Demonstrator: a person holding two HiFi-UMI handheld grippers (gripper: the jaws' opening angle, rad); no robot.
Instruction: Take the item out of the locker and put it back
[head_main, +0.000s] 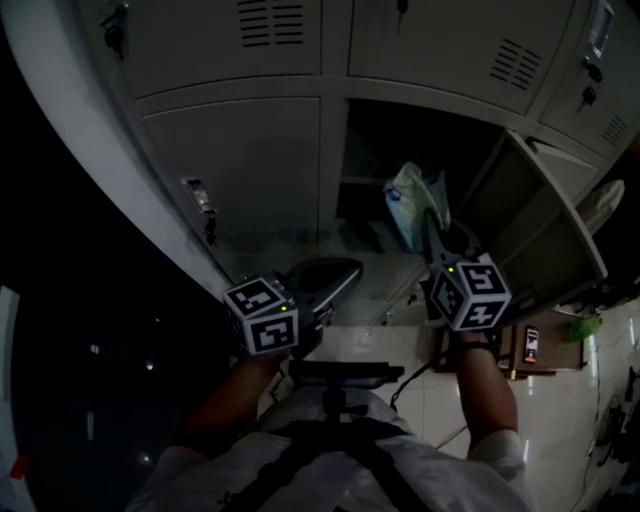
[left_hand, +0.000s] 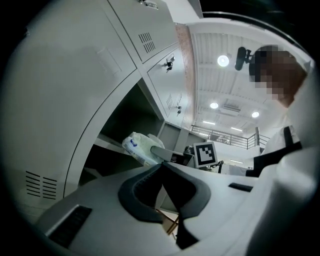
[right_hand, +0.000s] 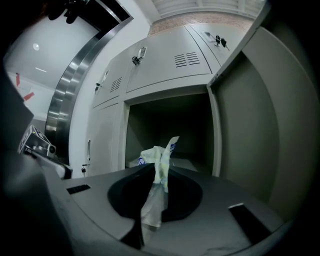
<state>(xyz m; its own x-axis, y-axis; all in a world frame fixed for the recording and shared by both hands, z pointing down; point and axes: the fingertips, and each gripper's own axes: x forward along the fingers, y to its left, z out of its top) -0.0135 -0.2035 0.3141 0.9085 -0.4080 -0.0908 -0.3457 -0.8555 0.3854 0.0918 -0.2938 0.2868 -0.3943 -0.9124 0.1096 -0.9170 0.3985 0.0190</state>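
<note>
Head view: right tongs (head_main: 432, 222) are closed on a crumpled plastic bag (head_main: 410, 200), held at the mouth of the open locker (head_main: 330, 170). The grip is on one edge, so the bulk sits nearer the locker than the tongs do. Left tongs (head_main: 350, 270) wait low before the locker, apart from the bag; probably spare.

Left gripper view: jaws shut together, nothing between them.

Right gripper view: jaws clamp a thin twisted fold. The bag is pale whitish-green film with blue print, wrinkled and limp; likely light and may slip.

Tongs: two (left (head_main: 338, 272), right (head_main: 432, 226)); bag (head_main: 406, 198): one; open locker (head_main: 385, 150): one.
</note>
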